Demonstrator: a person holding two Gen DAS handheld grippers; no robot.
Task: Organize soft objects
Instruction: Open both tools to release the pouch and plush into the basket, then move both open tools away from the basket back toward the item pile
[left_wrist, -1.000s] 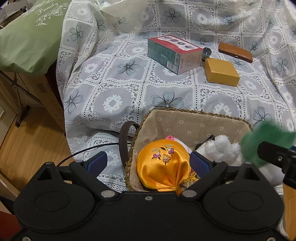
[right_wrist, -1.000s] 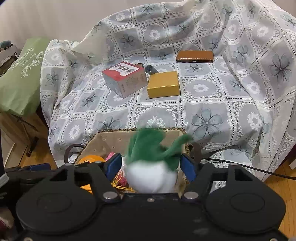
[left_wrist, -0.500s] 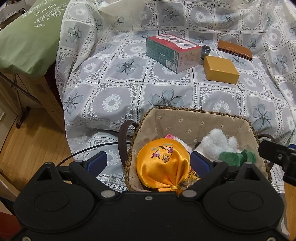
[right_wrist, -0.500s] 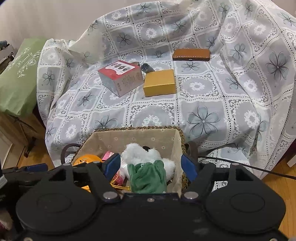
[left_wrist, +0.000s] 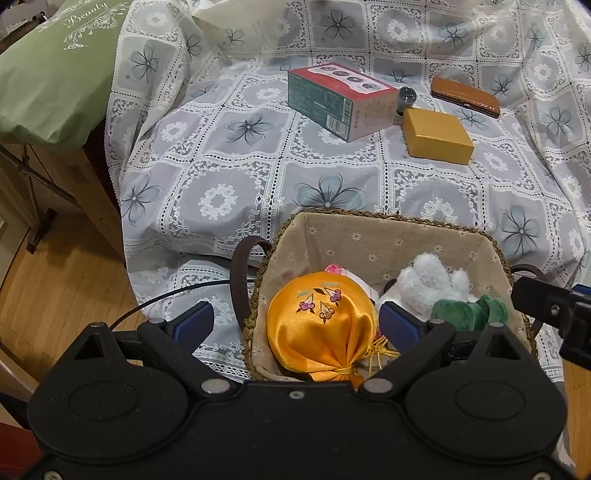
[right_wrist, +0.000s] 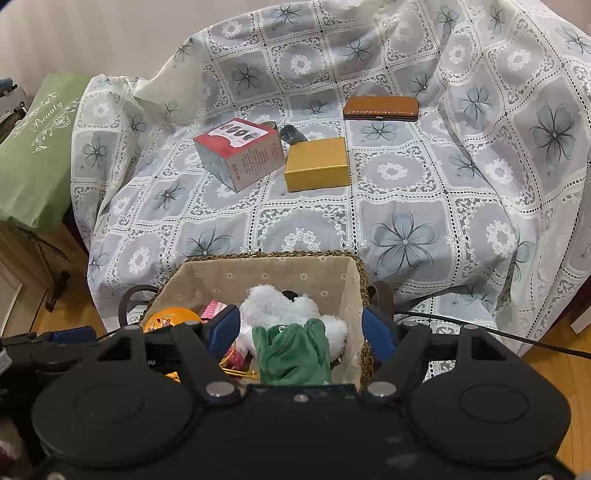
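A woven basket (left_wrist: 388, 225) (right_wrist: 273, 271) with a beige lining stands at the front edge of the covered seat. In it lie an orange satin pouch (left_wrist: 321, 332) (right_wrist: 170, 318), a white and green plush toy (left_wrist: 436, 284) (right_wrist: 291, 350) and something pink (left_wrist: 334, 268). My left gripper (left_wrist: 295, 321) is open and empty, just above the pouch. My right gripper (right_wrist: 301, 328) is open and empty, just above the plush toy; it also shows at the right edge of the left wrist view (left_wrist: 554, 306).
On the lace cover (right_wrist: 406, 206) lie a red and green box (left_wrist: 340, 99) (right_wrist: 240, 151), a yellow box (left_wrist: 436, 134) (right_wrist: 317, 164), a brown case (left_wrist: 465, 96) (right_wrist: 380, 108) and a small dark ball (left_wrist: 406, 96). A green cushion (left_wrist: 55, 74) lies at the left. Wood floor (left_wrist: 48, 288) lies below.
My right gripper let go of the white and green plush toy, which dropped into the basket. The gripper then opened wide and drew back a little. The left gripper stayed put.
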